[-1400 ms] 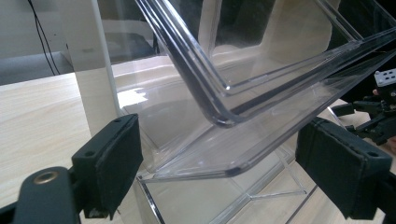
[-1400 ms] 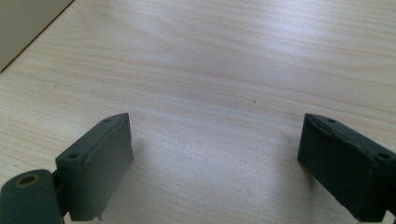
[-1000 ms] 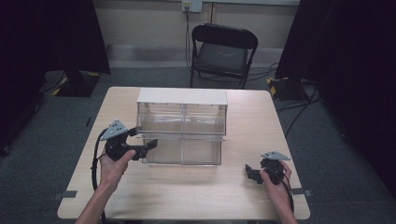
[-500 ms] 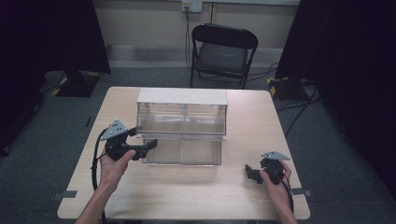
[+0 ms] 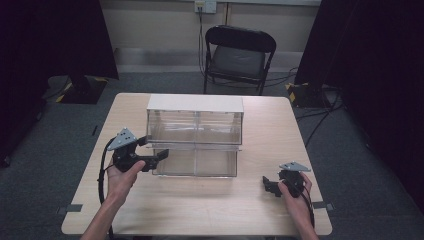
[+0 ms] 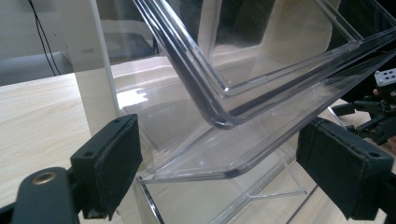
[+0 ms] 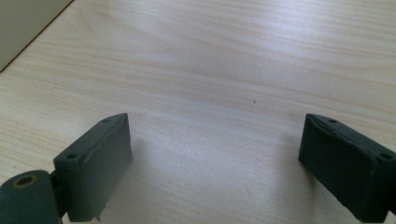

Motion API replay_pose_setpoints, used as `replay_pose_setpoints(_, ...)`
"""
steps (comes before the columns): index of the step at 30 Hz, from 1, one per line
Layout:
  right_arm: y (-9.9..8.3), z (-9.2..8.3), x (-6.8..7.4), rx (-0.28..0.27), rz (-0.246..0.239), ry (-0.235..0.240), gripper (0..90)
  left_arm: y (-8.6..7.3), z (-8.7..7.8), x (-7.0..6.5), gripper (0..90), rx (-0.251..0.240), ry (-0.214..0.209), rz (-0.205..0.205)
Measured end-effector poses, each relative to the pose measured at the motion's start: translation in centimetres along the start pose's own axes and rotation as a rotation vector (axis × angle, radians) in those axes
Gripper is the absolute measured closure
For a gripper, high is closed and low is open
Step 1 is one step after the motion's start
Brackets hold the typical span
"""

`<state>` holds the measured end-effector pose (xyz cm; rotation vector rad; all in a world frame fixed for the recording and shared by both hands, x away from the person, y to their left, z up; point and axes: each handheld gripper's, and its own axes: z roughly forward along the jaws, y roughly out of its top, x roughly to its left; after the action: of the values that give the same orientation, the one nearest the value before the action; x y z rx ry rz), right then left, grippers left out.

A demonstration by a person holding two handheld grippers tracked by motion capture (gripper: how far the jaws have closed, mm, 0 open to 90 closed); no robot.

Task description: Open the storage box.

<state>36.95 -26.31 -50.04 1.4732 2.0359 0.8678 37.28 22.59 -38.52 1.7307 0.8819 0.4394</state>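
Observation:
A clear plastic drawer cabinet (image 5: 195, 102) with a white top stands mid-table. Its lower drawer (image 5: 195, 162) is pulled out toward me. My left gripper (image 5: 161, 156) is open at the drawer's left front corner. In the left gripper view the clear drawer (image 6: 261, 93) hangs tilted between and above the wide-apart jaws of the left gripper (image 6: 219, 172), and neither pad touches it. My right gripper (image 5: 266, 186) rests low over the table at the front right, away from the cabinet. In its own view the right gripper (image 7: 215, 163) is open over bare wood (image 7: 210, 60).
The wooden table (image 5: 280, 135) has free room on both sides of the cabinet and along the front edge. A black folding chair (image 5: 239, 55) stands behind the far edge. The other hand's gripper (image 6: 378, 116) shows far off beyond the drawer.

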Motion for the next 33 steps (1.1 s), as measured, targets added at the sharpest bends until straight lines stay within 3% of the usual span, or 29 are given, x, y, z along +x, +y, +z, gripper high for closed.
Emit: replay_pose_setpoints(33,0.0,0.0,0.0,0.0,0.0,0.0,8.6,0.12,-0.05,-0.01,14.2,0.007,0.006,0.011)
